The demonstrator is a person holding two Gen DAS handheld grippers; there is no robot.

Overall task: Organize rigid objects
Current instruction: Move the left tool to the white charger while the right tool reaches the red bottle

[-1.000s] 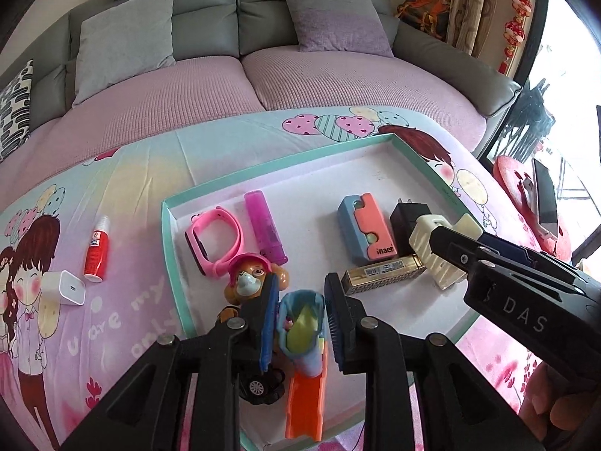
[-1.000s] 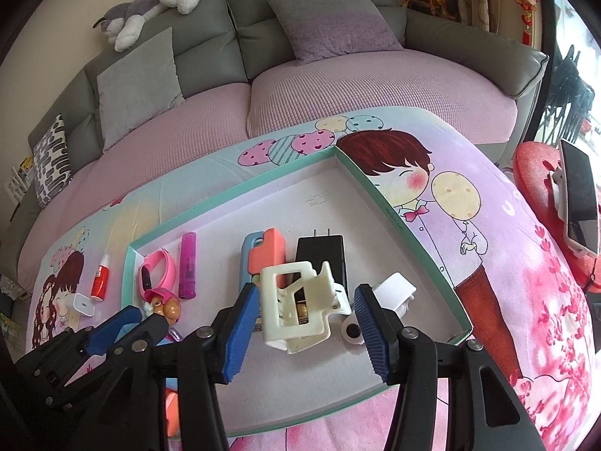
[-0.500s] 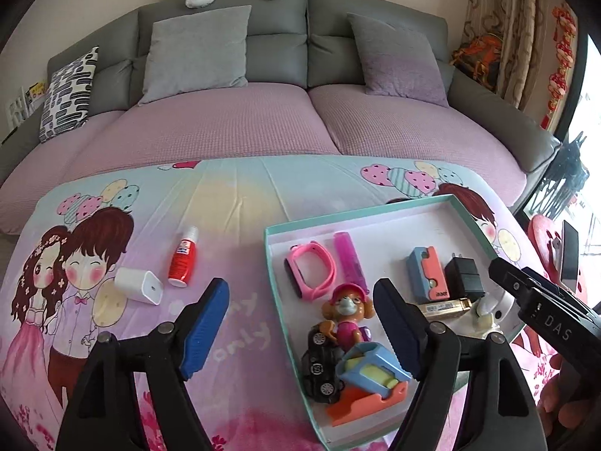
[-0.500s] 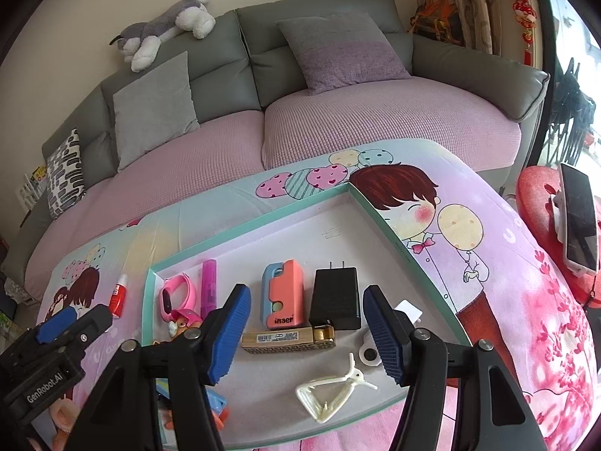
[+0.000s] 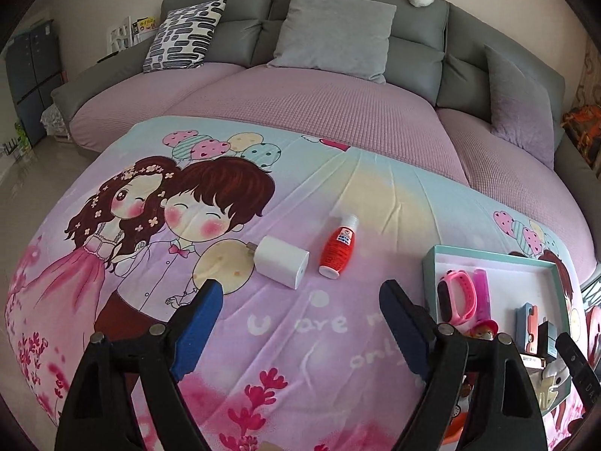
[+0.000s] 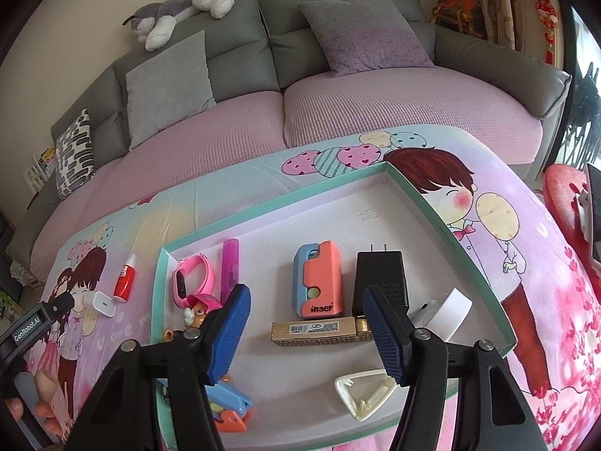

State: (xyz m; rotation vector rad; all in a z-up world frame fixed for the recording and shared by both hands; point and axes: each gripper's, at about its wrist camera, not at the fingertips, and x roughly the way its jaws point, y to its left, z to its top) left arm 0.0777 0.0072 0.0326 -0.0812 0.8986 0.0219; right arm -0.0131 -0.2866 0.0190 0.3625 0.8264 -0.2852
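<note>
A white charger cube [image 5: 281,261] and a red bottle with a white cap [image 5: 337,247] lie on the cartoon tablecloth, outside the teal-rimmed tray [image 5: 429,263]. My left gripper [image 5: 300,332] is open and empty, just in front of the cube and bottle. My right gripper [image 6: 306,332] is open and empty above the tray [image 6: 469,259], which holds a pink watch [image 6: 193,280], a purple tube [image 6: 230,267], a blue-orange case [image 6: 319,285], a black adapter [image 6: 379,280], a gold box [image 6: 319,332], a cream holder [image 6: 366,394] and toys [image 6: 221,402].
A grey and pink sofa [image 6: 338,105] with cushions curves behind the table. A red stool [image 6: 563,195] with a phone stands at the right. The left gripper also shows at the left edge of the right wrist view [image 6: 37,319].
My left gripper opened, left the toy in the tray and swung left toward the cube and bottle. My right gripper let go of the cream holder, which now lies in the tray, and drew back.
</note>
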